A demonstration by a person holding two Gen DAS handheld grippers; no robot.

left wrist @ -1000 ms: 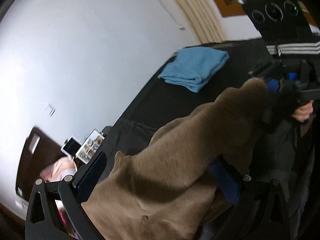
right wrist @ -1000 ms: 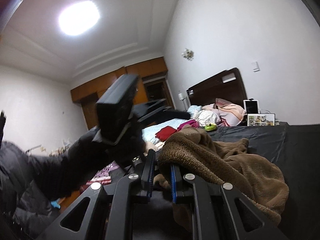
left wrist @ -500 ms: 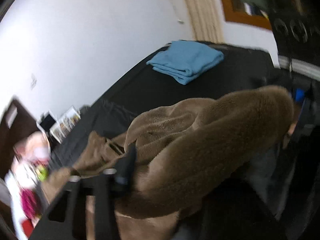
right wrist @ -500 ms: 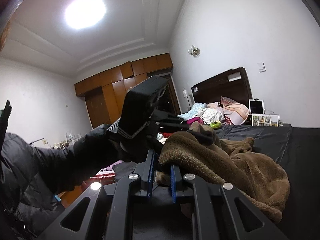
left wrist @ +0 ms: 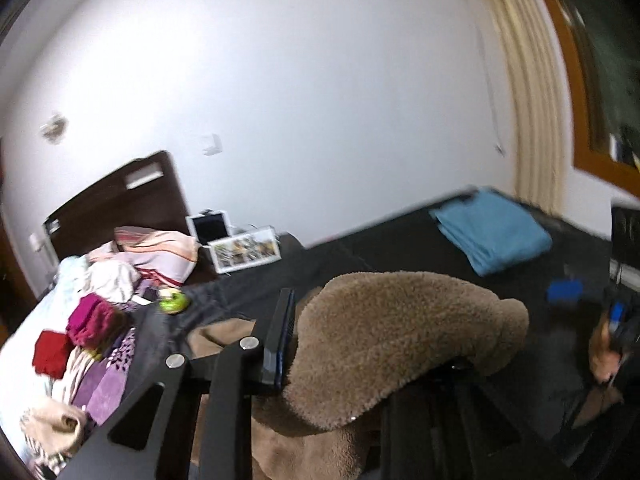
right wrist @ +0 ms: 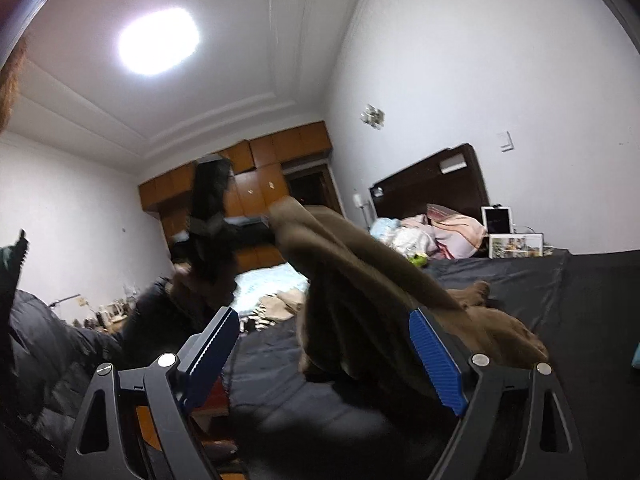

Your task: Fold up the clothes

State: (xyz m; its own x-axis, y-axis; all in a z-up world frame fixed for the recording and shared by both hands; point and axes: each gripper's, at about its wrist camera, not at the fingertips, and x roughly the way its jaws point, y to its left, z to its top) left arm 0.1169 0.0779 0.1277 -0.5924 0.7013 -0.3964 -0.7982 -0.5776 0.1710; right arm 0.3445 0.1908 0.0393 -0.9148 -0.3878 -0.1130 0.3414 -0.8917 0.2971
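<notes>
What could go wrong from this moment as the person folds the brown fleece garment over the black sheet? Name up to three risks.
1. Only the left gripper grips the brown fleece garment; the right gripper jaws are opening, so the free side may sag and bunch.
2. Fleece lies against the right gripper's blue pad and could snag.
3. A wide swing might disturb the folded blue cloth.

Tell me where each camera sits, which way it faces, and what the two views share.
Left wrist: on the left gripper, facing the headboard wall; shut on the brown fleece garment; right gripper at the edge.
Right wrist: on the right gripper, facing the wardrobe; jaws opening around the garment; left gripper beyond.
Shared: garment, black cloth, photo frame.
</notes>
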